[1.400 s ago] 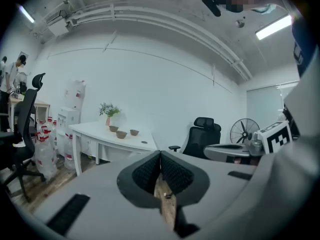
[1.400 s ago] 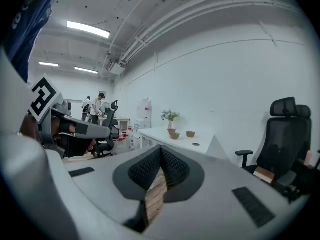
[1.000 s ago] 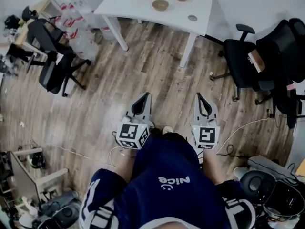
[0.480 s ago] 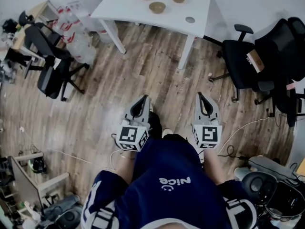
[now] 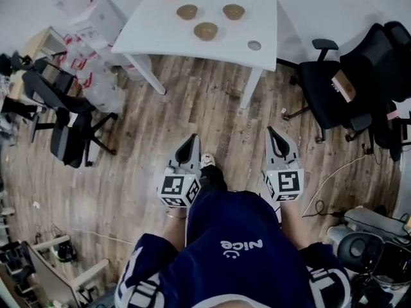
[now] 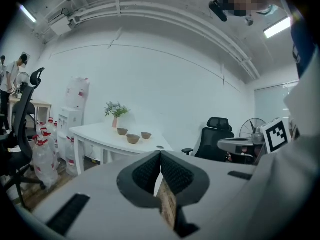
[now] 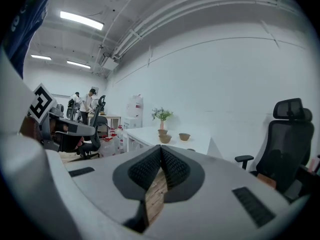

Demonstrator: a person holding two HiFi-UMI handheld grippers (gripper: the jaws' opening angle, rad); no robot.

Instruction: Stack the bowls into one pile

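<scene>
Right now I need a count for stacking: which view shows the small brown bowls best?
The head view: from above, three small brown bowls sit apart on the white table. Both gripper views show them far off, side-on.

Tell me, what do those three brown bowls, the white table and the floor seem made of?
The bowls look like matte brown ceramic or wood: dull tan, no glare; too small to be sure. The table seems painted or laminated board: smooth, flat white. The floor looks like wood or wood-look laminate: plank seams and grain streaks.
</scene>
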